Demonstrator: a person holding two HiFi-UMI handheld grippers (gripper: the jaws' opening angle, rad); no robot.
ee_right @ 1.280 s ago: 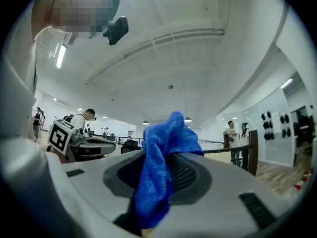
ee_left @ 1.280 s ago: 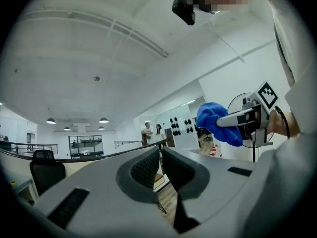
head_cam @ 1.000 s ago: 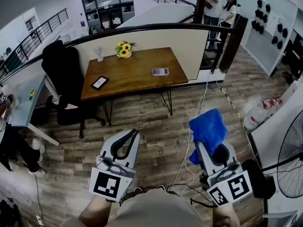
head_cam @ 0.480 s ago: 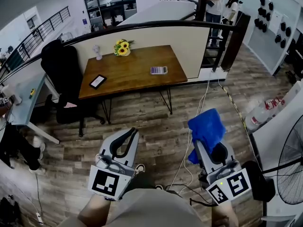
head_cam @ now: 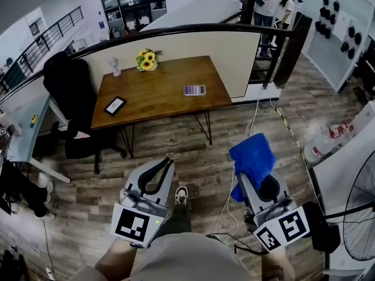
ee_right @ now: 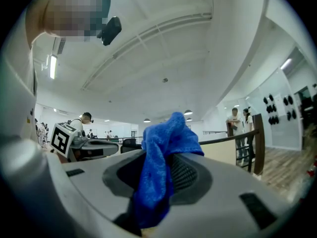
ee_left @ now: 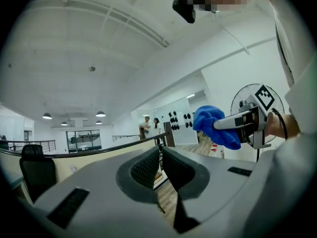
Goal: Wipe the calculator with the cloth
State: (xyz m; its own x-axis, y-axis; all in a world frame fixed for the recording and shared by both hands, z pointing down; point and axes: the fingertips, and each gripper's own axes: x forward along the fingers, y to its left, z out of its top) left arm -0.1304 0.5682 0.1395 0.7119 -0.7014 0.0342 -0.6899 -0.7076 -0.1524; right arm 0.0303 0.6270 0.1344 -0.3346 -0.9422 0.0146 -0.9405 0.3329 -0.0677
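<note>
Calculator (head_cam: 194, 90) lies on the wooden surface (head_cam: 158, 98), toward its right edge, well apart from both of your grippers. Blue cloth (head_cam: 253, 156) is pinched in your right gripper (head_cam: 255, 179), bunched over the jaws and spilling past them. Your left gripper (head_cam: 166, 164) is clenched on nothing, jaw tips together. Both hang above the plank floor (head_cam: 196, 151). A tablet (head_cam: 115, 105) and sunflowers (head_cam: 145, 60) share the surface.

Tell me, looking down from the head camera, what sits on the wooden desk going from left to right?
Tablet → sunflowers → calculator. A small white figure stands straight behind the tablet, so it has no clear place in the order.
</note>
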